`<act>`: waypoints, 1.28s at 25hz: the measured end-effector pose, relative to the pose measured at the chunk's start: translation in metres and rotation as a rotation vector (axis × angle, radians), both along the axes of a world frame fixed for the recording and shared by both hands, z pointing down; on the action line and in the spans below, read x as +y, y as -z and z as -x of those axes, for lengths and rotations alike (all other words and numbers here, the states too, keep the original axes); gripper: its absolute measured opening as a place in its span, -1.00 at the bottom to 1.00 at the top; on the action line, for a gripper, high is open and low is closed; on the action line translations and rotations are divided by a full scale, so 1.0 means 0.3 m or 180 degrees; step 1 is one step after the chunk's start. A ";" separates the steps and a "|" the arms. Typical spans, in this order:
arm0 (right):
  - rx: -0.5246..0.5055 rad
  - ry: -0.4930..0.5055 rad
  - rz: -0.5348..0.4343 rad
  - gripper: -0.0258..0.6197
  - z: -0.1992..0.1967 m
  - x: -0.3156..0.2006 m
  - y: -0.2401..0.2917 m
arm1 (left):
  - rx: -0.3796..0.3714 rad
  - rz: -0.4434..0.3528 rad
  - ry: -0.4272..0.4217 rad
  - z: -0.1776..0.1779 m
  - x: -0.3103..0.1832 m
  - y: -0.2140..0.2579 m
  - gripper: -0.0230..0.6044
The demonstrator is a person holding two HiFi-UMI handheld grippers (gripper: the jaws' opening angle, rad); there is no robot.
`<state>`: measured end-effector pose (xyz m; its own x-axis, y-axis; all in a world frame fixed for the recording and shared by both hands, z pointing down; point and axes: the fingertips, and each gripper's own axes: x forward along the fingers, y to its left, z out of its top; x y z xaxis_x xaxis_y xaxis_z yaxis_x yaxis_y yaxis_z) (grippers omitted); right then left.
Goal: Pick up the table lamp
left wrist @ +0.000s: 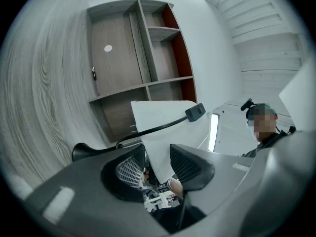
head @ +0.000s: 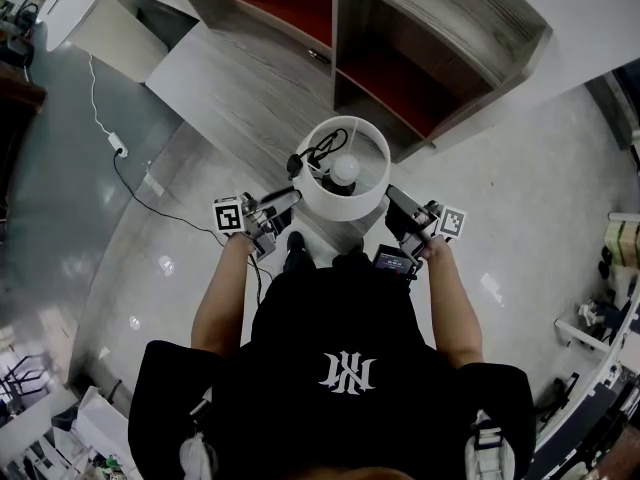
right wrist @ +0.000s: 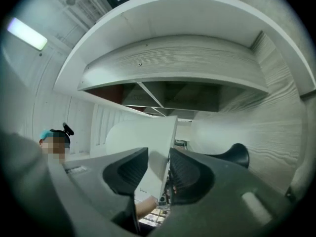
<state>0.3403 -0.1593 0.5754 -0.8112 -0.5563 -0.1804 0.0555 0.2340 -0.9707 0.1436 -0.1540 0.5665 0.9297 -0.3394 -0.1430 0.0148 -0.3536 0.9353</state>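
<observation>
The table lamp's white drum lampshade (head: 362, 196) hangs in front of me with its bulb (head: 345, 168) showing from above. My left gripper (head: 292, 197) has the shade's left wall between its pads. My right gripper (head: 393, 198) has the right wall the same way. In the left gripper view the white lampshade (left wrist: 160, 132) wedges down between the two dark pads of the left gripper (left wrist: 157, 166). In the right gripper view the lampshade (right wrist: 148, 137) fills the gap in the right gripper (right wrist: 158, 171), with its edge against the right pad. The lamp's base is hidden under the shade.
A black cable (head: 322, 152) loops inside the shade, and its switch (left wrist: 195, 111) shows in the left gripper view. A wooden shelf cabinet (head: 400, 58) with red-backed compartments stands just beyond. A white cord and plug strip (head: 117, 149) lie on the floor at left. Another person (left wrist: 261, 125) stands nearby.
</observation>
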 end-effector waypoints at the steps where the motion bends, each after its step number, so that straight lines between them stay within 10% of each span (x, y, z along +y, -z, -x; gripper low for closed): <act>1: -0.0074 -0.0012 0.0008 -0.50 0.002 -0.005 0.009 | 0.0007 -0.0001 -0.0003 -0.001 0.001 0.002 -0.41; 32: 0.0264 0.0213 -0.0360 -0.58 0.027 0.034 0.014 | -0.0098 -0.0235 -0.0041 0.006 0.009 0.005 -0.40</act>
<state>0.3323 -0.1492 0.5712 -0.8605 -0.4803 -0.1696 -0.0047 0.3405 -0.9402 0.1418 -0.1512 0.5649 0.9383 -0.3170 -0.1384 -0.0086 -0.4215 0.9068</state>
